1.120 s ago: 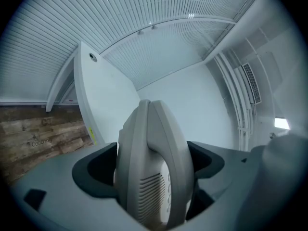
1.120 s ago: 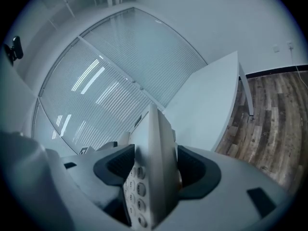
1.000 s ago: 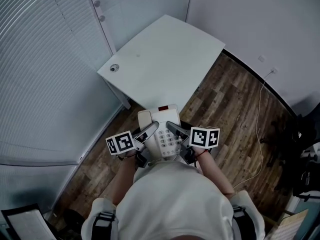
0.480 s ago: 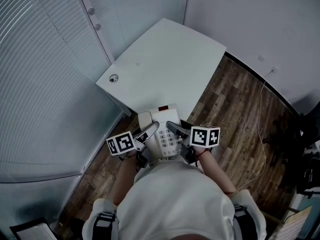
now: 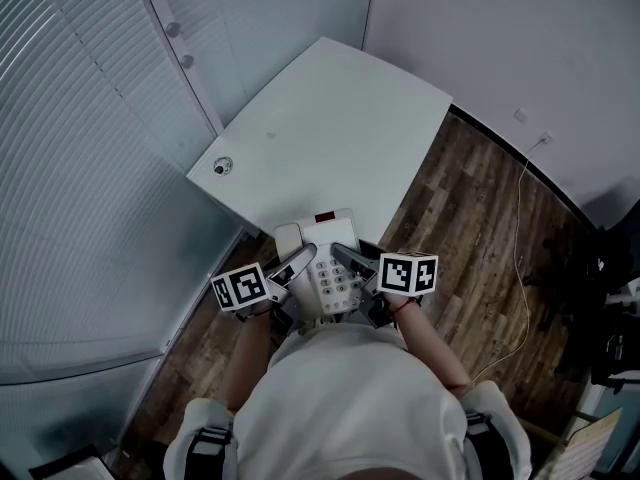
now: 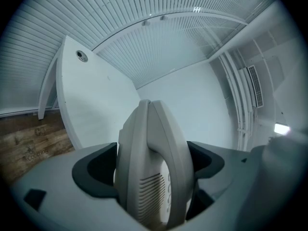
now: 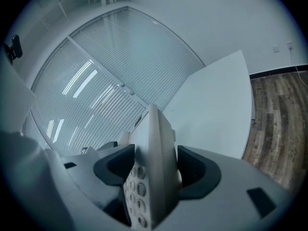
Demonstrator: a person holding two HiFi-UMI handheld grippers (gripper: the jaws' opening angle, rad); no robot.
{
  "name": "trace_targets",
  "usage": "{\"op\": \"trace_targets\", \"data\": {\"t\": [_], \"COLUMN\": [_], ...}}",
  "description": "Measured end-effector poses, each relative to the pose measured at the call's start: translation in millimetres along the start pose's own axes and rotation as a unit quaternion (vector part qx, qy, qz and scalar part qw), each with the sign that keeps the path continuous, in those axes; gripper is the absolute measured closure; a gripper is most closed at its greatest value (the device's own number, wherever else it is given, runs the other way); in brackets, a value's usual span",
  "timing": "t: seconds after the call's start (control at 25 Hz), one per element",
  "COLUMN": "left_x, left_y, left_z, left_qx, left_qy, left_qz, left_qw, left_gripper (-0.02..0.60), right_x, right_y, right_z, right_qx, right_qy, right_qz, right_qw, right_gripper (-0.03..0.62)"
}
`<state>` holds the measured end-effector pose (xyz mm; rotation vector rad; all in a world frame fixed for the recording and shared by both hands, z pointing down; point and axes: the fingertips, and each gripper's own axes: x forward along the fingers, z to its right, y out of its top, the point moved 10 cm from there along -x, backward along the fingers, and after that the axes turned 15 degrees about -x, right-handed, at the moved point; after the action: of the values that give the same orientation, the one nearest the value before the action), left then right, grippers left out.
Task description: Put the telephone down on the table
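Note:
A beige desk telephone [image 5: 326, 264] with a keypad and a handset on its left side is held in the air in front of the person, just short of the white table [image 5: 330, 138]. My left gripper [image 5: 297, 264] is shut on the telephone's handset side [image 6: 151, 167]. On the keypad side [image 7: 151, 177] my right gripper [image 5: 345, 259] is shut. The near table edge lies just beyond the telephone.
The white table stands in a corner, with blinds [image 5: 70, 138] on the left and a white wall behind. A round grommet [image 5: 221, 166] sits near its left corner. Wood floor [image 5: 480, 228] lies to the right, with a thin white cable [image 5: 518, 218] running to a wall socket.
The view has shifted a little: the table sits slightly nearer and lower left in the head view. Both grippers keep their hold on the telephone in the same pose.

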<state>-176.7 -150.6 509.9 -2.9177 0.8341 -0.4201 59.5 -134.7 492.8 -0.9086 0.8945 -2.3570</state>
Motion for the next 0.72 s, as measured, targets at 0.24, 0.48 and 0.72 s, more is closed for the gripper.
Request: {"op": "trace_targets", "data": {"t": [0.24, 0.48, 0.72], "left_x": [8, 20, 32], "left_y": [7, 14, 25], "left_z": [2, -1, -2], "left_qx": [0.000, -0.001, -0.007], "left_qy": [0.006, 0.009, 0.015], "left_qz": [0.001, 0.017, 0.035], "left_qw": [1.0000, 0.9998, 0.9992], "left_gripper": [0.156, 0.156, 0.156], "right_x": [4, 16, 29], "right_y": [7, 18, 33], "right_z": [9, 23, 38], "right_qx": [0.001, -0.004, -0.008], "right_qy": [0.002, 0.019, 0.028], "right_qz": [0.000, -0.006, -0.020], "right_qw": [1.000, 1.000, 0.999], "right_gripper": [0.306, 0.306, 0.306]}}
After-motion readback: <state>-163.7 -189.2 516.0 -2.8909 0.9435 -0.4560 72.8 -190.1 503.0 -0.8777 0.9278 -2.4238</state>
